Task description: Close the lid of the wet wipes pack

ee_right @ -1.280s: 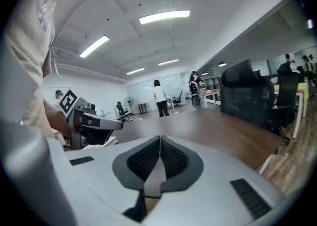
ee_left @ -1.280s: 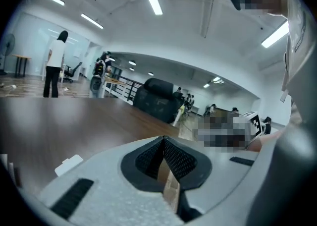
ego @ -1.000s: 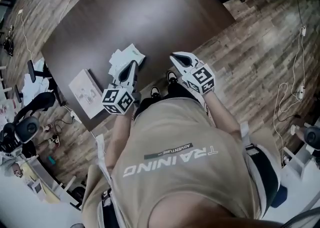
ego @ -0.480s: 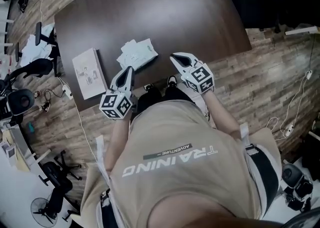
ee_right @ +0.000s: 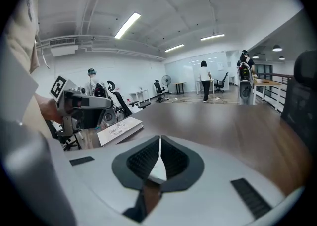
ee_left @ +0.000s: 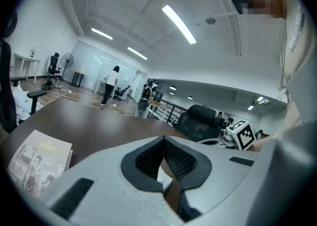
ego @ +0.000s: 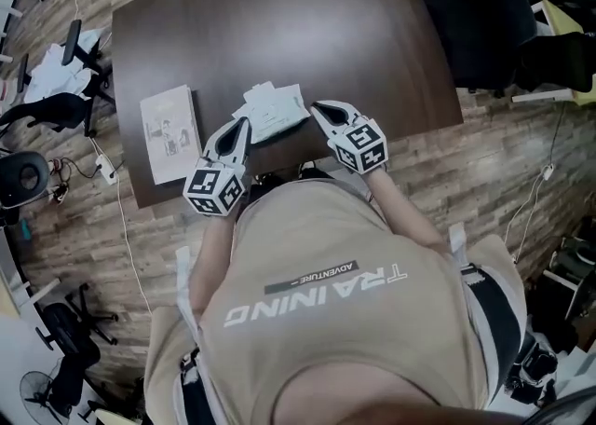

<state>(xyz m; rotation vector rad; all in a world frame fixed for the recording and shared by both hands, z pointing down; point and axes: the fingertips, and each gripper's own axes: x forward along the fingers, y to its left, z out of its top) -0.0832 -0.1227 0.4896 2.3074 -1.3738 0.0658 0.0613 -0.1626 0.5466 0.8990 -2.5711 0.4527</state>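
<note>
The white wet wipes pack (ego: 273,109) lies on the dark brown table (ego: 307,32) near its front edge; whether its lid is up is too small to tell. My left gripper (ego: 245,123) is shut, its tip at the pack's near left corner. My right gripper (ego: 315,108) is also shut, its tip just off the pack's right end. In the left gripper view the left gripper (ee_left: 163,139) has its jaws pressed together with nothing between them, and a strip of white pack (ee_left: 163,171) shows below. The right gripper (ee_right: 159,139) looks the same, over a white sliver (ee_right: 157,171).
A white booklet (ego: 170,131) lies left of the pack at the table's front left; it also shows as the booklet (ee_left: 35,161) and the booklet (ee_right: 120,130). Black office chairs (ego: 480,18) stand right of the table. Cables and chair bases (ego: 42,125) lie on the wooden floor at left.
The head view has swung so the table sits more squarely ahead. The left gripper tip has come off the pack to its near left corner; the right gripper has closed in on its right end.
</note>
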